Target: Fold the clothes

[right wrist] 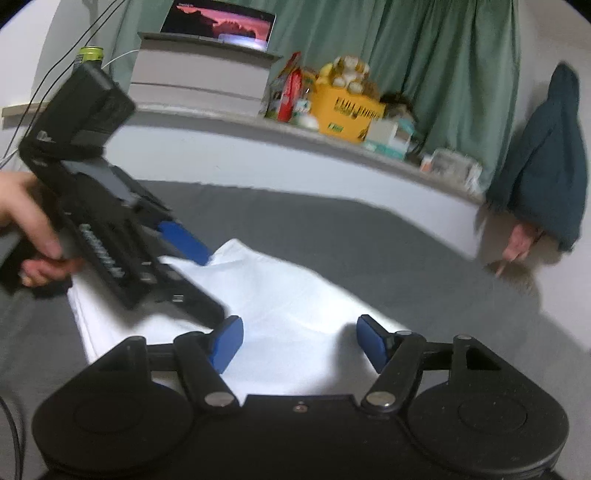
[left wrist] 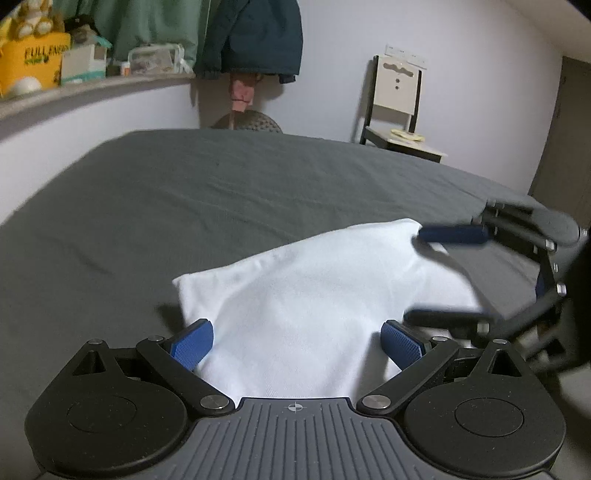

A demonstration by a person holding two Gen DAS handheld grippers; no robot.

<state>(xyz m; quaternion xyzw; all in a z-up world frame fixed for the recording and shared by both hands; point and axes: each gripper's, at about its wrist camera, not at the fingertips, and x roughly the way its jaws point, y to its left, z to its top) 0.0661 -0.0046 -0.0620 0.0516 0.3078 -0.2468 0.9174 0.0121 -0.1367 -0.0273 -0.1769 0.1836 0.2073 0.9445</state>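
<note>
A white garment, folded into a rough rectangle, lies on the dark grey bed sheet. My left gripper stands open over the garment's near edge, its blue pads on either side of the cloth and not pinching it. At the garment's right side my right gripper is also open, blurred by motion. In the right wrist view the white garment spreads ahead of the open right gripper. The left gripper, held by a hand, hovers open over the cloth's far left part.
A ledge along the wall carries a yellow box, plush toys, cartons and a laptop on grey boxes. A dark jacket hangs by green curtains. A chair stands beyond the bed's far corner.
</note>
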